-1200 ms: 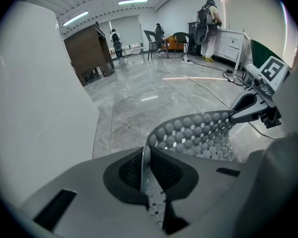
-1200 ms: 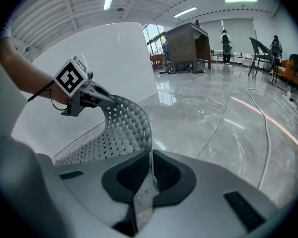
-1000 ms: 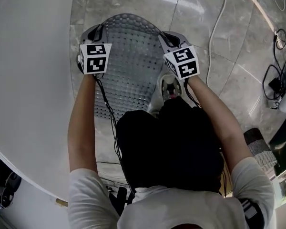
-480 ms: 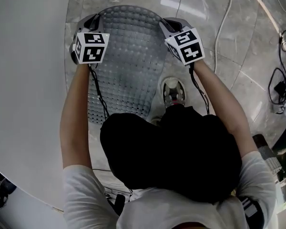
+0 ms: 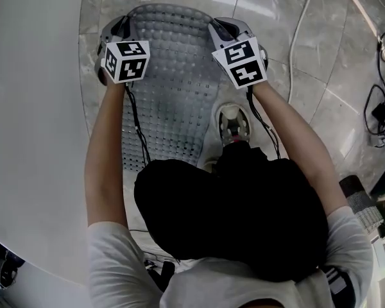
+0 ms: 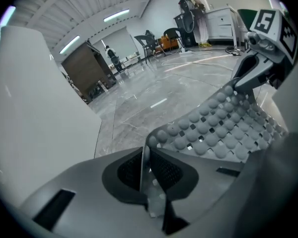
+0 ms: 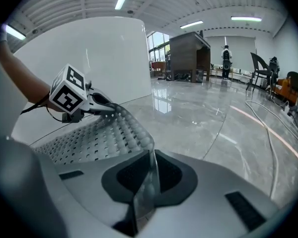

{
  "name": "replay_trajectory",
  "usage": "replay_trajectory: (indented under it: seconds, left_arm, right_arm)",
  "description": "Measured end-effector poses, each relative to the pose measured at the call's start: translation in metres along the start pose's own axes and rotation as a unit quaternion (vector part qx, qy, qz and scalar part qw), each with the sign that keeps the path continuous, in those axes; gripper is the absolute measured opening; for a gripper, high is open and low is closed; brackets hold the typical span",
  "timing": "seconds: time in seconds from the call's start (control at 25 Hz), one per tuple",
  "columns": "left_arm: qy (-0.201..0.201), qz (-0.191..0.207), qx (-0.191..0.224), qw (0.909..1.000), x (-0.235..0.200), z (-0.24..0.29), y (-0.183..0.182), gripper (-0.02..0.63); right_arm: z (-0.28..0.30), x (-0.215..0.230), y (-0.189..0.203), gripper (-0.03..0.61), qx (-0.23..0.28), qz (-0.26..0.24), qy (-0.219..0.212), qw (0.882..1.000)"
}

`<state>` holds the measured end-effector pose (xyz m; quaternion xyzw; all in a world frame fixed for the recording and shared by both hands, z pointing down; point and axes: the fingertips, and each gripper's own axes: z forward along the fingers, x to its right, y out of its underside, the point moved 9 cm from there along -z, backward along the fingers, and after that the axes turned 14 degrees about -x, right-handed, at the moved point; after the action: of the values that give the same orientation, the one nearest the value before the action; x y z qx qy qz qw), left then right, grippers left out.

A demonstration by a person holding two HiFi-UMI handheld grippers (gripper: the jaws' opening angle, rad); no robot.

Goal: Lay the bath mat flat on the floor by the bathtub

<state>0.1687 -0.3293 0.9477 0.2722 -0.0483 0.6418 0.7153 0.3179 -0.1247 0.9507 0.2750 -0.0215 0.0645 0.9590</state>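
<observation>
The bath mat (image 5: 173, 76) is a grey translucent sheet with rows of bumps and holes. It stretches over the marble floor beside the white bathtub (image 5: 32, 108), and its near end is hidden behind the person's dark trousers. My left gripper (image 5: 128, 23) is shut on the mat's far left corner, next to the tub. My right gripper (image 5: 219, 28) is shut on the far right corner. In the left gripper view the mat's edge (image 6: 223, 128) runs from my jaws (image 6: 145, 152) across to the right gripper (image 6: 237, 86). The right gripper view shows the mat (image 7: 99, 138) pinched in my jaws (image 7: 151, 167).
The person's shoe (image 5: 232, 124) stands at the mat's right edge. A white cable (image 5: 295, 37) crosses the floor on the right, with black cables and gear (image 5: 380, 108) farther right. The tub's wall (image 7: 89, 58) rises close on the left. Furniture and people (image 7: 226, 58) stand far off.
Both grippers have carried the mat's far edge away from the person and lower toward the floor. More of the mat now lies stretched out along the tub.
</observation>
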Motion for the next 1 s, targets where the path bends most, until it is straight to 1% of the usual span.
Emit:
replay_trajectory:
  seconds: [0.2,0.32,0.48,0.64,0.8,0.92,1.0]
  left_arm:
    - [-0.021,0.027,-0.008,0.9994,0.003,0.011,0.0,0.024]
    - [-0.027,0.042,-0.007,0.9987,0.004,0.017,-0.002,0.024]
    - [-0.027,0.048,-0.01,0.9984,0.003,0.016,-0.001,0.026]
    - [-0.031,0.051,-0.011,0.9982,0.001,0.018,-0.002,0.042]
    - [-0.036,0.036,-0.006,0.9987,-0.004,0.016,-0.002,0.089]
    - [-0.04,0.02,-0.007,0.999,-0.007,0.014,0.0,0.152]
    - [-0.041,0.017,-0.011,0.9989,-0.007,0.012,0.003,0.17]
  right_arm:
    - [0.012,0.003,0.001,0.024,-0.017,-0.018,0.02,1.0]
    - [0.02,0.008,0.002,0.026,-0.023,-0.009,0.024,0.999]
    - [0.024,0.008,0.003,0.031,-0.031,-0.017,0.03,0.999]
    - [0.029,0.009,0.001,0.038,-0.045,-0.032,0.036,0.998]
    - [0.029,0.01,0.001,0.052,-0.056,-0.037,0.039,0.997]
    - [0.029,0.012,-0.001,0.083,-0.064,-0.045,0.046,0.996]
    - [0.025,0.012,0.0,0.1,-0.063,-0.05,0.05,0.996]
